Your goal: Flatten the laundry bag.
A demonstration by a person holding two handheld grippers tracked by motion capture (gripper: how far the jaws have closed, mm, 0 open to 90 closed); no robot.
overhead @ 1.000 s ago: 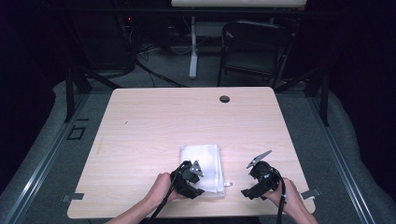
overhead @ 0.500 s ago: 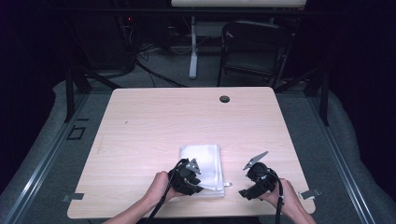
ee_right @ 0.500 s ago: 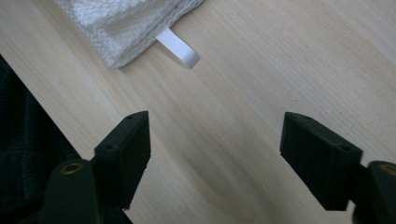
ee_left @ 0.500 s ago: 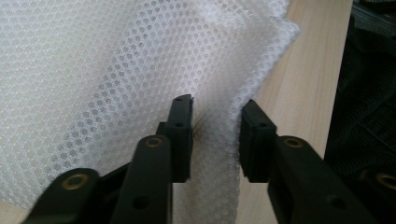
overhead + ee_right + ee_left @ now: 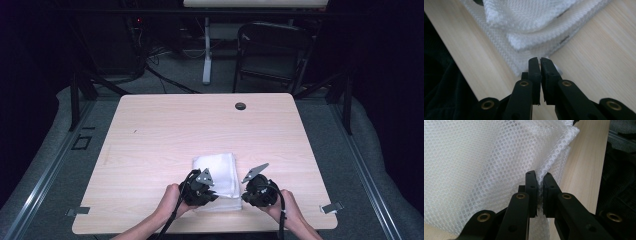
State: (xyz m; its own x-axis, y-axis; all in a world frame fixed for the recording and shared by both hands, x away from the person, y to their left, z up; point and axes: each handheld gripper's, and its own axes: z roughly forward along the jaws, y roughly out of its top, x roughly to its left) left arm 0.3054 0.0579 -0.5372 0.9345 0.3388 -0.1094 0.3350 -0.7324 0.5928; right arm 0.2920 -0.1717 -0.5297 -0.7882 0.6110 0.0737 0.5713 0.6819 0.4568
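Right gripper (image 5: 246, 192) moved in; both clamp towel (image 5: 220, 172) corners.

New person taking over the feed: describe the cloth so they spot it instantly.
Find the pale wooden table. Near its front edge, between the left gripper and right gripper, lies a folded white towel. It is the only white, soft thing there, with a waffle weave.
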